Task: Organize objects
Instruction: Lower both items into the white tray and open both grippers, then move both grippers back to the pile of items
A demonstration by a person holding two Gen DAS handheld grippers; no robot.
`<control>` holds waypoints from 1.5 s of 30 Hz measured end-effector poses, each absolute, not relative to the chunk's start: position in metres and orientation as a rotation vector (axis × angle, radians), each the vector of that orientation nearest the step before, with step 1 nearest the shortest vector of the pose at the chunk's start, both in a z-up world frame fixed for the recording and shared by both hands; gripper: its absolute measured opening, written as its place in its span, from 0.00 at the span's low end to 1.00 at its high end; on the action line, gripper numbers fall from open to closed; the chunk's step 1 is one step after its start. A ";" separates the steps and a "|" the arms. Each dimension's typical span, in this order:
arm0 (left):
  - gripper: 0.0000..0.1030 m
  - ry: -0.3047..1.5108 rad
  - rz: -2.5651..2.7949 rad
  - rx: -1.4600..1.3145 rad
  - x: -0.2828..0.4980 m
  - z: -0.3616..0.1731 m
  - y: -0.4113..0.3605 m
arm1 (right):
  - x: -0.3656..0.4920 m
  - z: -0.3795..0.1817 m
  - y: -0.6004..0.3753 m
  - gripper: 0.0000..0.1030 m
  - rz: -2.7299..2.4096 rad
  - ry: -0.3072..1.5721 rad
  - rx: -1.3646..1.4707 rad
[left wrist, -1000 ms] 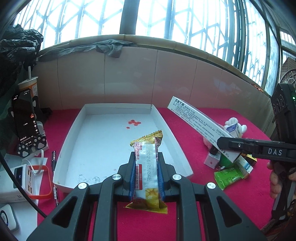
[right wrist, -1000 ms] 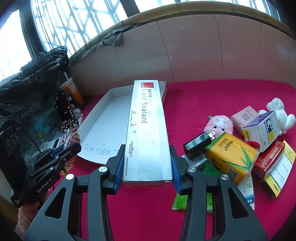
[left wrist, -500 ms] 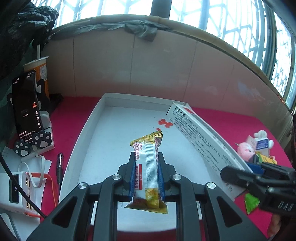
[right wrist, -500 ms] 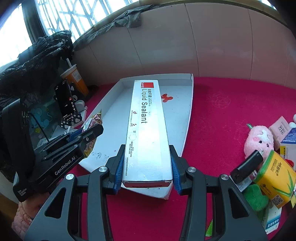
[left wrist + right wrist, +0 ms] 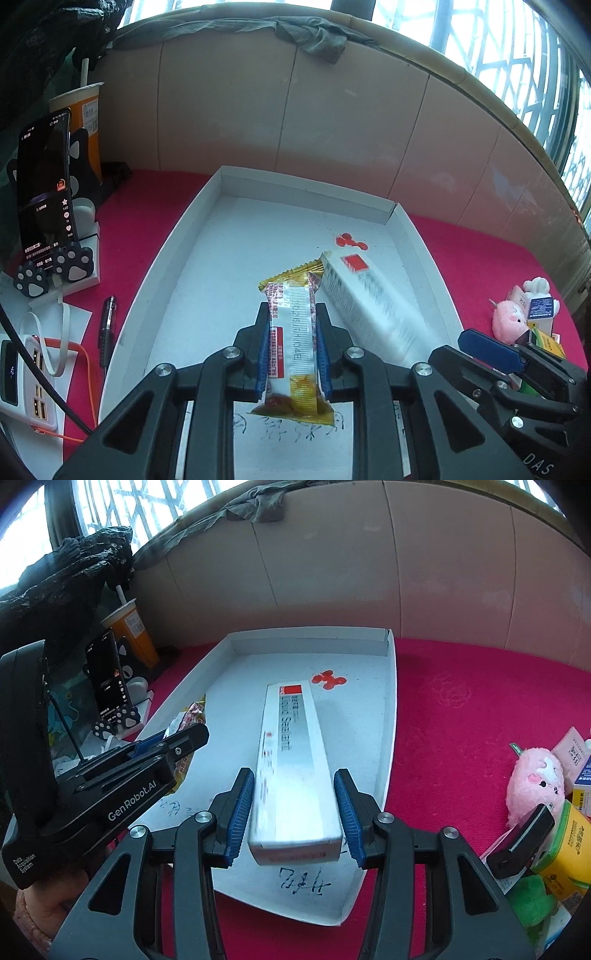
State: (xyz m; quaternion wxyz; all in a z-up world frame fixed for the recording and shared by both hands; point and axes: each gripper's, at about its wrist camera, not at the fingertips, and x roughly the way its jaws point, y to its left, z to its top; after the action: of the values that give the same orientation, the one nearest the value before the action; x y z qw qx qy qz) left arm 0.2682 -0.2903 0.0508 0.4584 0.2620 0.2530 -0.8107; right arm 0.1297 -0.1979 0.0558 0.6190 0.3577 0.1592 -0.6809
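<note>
Two grippers over the white tray (image 5: 389, 716): my left gripper (image 5: 291, 347) clamps the snack bar (image 5: 293, 332), my right gripper (image 5: 297, 812) has let go of the sealant box (image 5: 295, 760), lying in the tray's right half.

A lived-in home corner by a barred window (image 5: 517, 48). A red cloth (image 5: 461, 701) covers the table, with a phone (image 5: 46, 184), drink cup (image 5: 86, 122) and plush toy (image 5: 535, 779) about.

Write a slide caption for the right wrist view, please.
Right gripper open around the sealant box lying in the white tray.
</note>
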 end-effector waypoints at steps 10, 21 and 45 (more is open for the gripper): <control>1.00 0.562 -1.997 0.571 0.273 0.064 -0.279 | 0.124 0.062 -0.180 0.80 -1.618 0.339 0.783; 1.00 0.480 -2.009 0.543 0.259 0.081 -0.251 | 0.103 0.072 -0.146 0.80 -1.680 0.285 0.766; 1.00 0.298 -2.262 0.758 0.181 0.086 -0.132 | 0.030 0.105 -0.023 0.80 -1.935 0.145 0.656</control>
State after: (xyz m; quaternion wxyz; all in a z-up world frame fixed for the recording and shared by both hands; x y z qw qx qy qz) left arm 0.1809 -0.1320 0.0861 0.3603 0.2942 0.1158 -0.8776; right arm 0.0297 -0.0226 0.1053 0.5198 0.2735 0.0603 -0.8071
